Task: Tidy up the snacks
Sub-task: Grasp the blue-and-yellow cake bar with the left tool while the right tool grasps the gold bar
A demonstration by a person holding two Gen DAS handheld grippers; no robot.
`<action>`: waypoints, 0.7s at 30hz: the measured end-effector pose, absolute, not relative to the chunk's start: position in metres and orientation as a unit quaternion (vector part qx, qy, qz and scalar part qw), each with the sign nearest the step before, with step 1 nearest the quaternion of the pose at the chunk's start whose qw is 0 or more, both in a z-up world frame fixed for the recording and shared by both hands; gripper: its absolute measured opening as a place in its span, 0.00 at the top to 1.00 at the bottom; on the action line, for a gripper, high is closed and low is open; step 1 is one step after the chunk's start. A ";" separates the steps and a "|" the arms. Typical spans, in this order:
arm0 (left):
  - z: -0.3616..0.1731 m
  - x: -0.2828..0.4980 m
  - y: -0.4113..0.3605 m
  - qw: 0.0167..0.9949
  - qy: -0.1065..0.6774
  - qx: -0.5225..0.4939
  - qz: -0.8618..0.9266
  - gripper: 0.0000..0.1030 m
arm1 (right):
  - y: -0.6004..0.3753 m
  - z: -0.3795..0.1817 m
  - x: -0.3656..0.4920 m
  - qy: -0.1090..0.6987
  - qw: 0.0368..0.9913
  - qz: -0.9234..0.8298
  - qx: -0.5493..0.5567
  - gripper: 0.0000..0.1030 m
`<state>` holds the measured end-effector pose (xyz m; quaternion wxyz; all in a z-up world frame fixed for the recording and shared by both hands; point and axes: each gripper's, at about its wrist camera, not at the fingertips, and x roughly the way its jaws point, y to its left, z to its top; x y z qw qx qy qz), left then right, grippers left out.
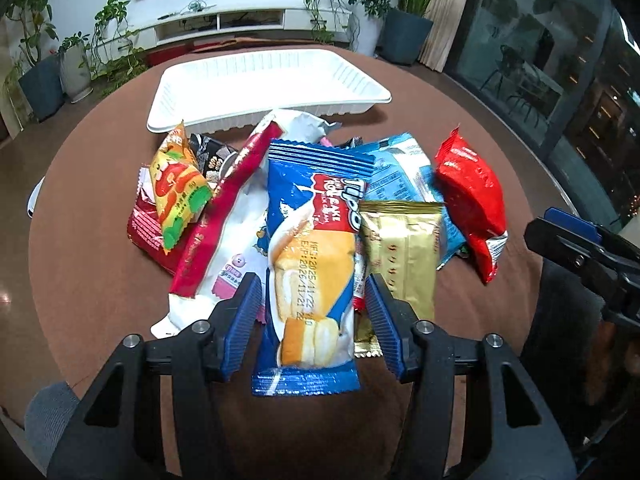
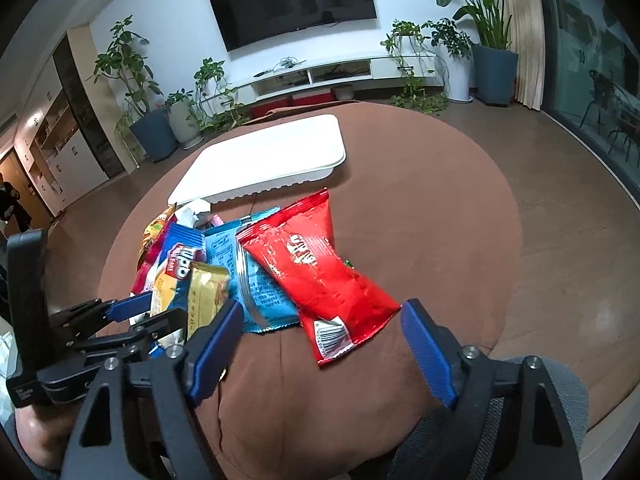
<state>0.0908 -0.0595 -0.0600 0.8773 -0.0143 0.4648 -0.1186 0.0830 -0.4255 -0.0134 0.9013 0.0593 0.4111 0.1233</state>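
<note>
Table [image 1: 100, 240]: plain brown cloth; tray [image 1: 256, 80]: white, ribbed walls. Roll cake packet [image 1: 316, 216]: blue with orange-yellow cake print; neighbouring packets: gold [image 1: 404, 248], light blue [image 1: 396, 168], red [image 1: 472, 196]. Claw pads [image 1: 244, 320]: blue, ridged.

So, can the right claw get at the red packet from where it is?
Probably yes. The right claw is open with the red packet lying right ahead, its near end between the fingertips. It rests partly on the light blue packet, nothing covering it.
</note>
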 end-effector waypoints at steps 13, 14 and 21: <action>-0.070 0.110 -0.054 0.859 0.488 -0.038 -0.152 0.76 | -0.409 -0.019 0.079 0.429 0.889 0.150 0.060 0.24; -0.070 0.110 -0.053 0.858 0.488 -0.039 -0.154 0.76 | -0.407 -0.019 0.079 0.431 0.887 0.154 0.061 0.24; -0.065 0.094 -0.037 0.858 0.480 -0.070 -0.167 0.76 | -0.386 -0.023 0.075 0.444 0.875 0.185 0.057 0.24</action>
